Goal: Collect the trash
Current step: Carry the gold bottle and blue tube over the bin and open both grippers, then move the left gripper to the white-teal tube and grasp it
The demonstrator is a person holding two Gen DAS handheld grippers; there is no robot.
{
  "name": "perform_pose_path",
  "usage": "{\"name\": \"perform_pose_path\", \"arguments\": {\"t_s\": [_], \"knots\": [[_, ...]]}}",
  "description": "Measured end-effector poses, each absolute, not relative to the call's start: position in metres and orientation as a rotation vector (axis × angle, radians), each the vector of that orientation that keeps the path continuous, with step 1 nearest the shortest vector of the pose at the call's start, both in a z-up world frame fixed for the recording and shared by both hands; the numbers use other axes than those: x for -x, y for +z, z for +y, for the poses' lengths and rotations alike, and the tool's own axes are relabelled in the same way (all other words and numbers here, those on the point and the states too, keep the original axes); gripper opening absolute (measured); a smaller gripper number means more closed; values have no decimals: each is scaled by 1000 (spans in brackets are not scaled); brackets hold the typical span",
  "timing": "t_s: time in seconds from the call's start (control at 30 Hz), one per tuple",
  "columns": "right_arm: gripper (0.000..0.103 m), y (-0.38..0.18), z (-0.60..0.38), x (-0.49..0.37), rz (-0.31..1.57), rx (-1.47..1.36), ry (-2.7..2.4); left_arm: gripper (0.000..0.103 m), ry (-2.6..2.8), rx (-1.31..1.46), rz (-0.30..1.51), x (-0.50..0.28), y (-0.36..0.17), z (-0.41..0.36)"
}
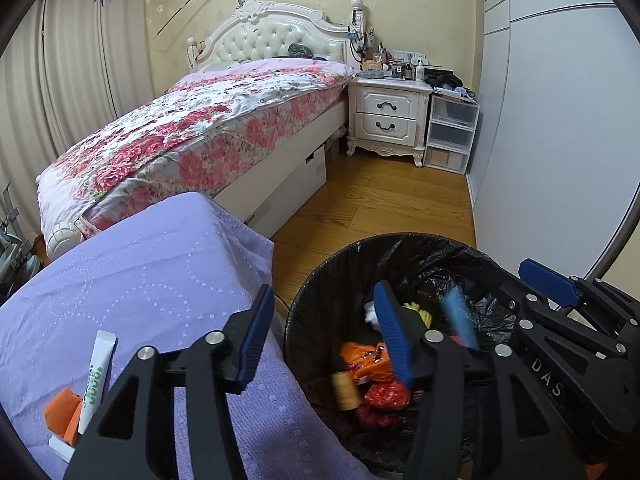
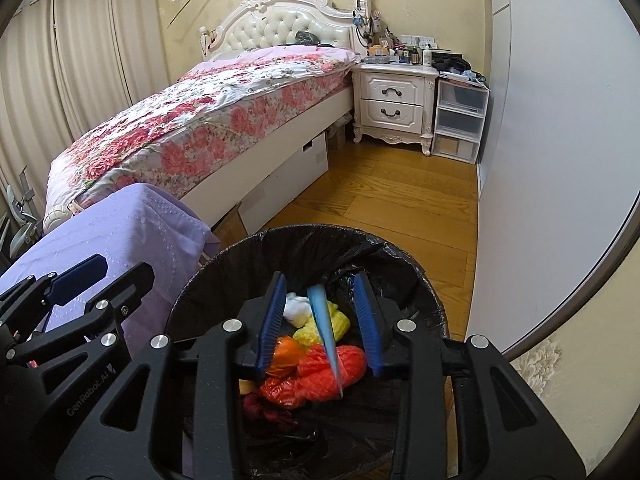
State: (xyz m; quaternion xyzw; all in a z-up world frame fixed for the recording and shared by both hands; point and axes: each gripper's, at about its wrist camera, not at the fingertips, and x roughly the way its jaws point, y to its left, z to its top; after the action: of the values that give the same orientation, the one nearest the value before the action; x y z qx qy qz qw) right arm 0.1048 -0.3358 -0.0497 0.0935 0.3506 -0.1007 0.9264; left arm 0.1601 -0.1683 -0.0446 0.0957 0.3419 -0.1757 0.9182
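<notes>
A blurred blue strip [image 2: 326, 336] hangs between the spread fingers of the right tool [image 2: 322, 326], touching neither, over the black-lined bin [image 2: 304, 240] at lower centre; what it is cannot be made out. Only the left wrist view shows a white tube [image 1: 96, 380] and orange scrap [image 1: 60, 408] on the purple-covered counter [image 1: 140, 280], lower left, partly hidden by the left tool [image 1: 324, 336], also spread and empty.

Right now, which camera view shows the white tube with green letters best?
The left wrist view. There the white tube lies in plain sight on the purple cloth, beside an orange box. The right wrist view does not show the tube; the other gripper covers that part of the cloth.
</notes>
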Motion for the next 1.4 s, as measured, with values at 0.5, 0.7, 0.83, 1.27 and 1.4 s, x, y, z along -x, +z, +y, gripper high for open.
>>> {"name": "perform_pose_path", "arguments": {"t_s": [0.5, 0.7, 0.83, 1.27, 1.4], "knots": [[44, -37, -325, -91, 711, -178, -206, 70, -312, -180, 687, -137, -27, -138], [46, -34, -302, -78, 722, -157, -163, 70, -261, -152, 699, -120, -25, -106], [46, -32, -285, -70, 734, -162, -118, 70, -223, -141, 706, -108, -25, -83], [48, -34, -225, -50, 759, -118, 14, 70, -75, -86, 766, -83, -40, -13], [49, -35, -215, -50, 765, -112, 35, 70, -34, -79, 796, -86, -47, -4]]}}
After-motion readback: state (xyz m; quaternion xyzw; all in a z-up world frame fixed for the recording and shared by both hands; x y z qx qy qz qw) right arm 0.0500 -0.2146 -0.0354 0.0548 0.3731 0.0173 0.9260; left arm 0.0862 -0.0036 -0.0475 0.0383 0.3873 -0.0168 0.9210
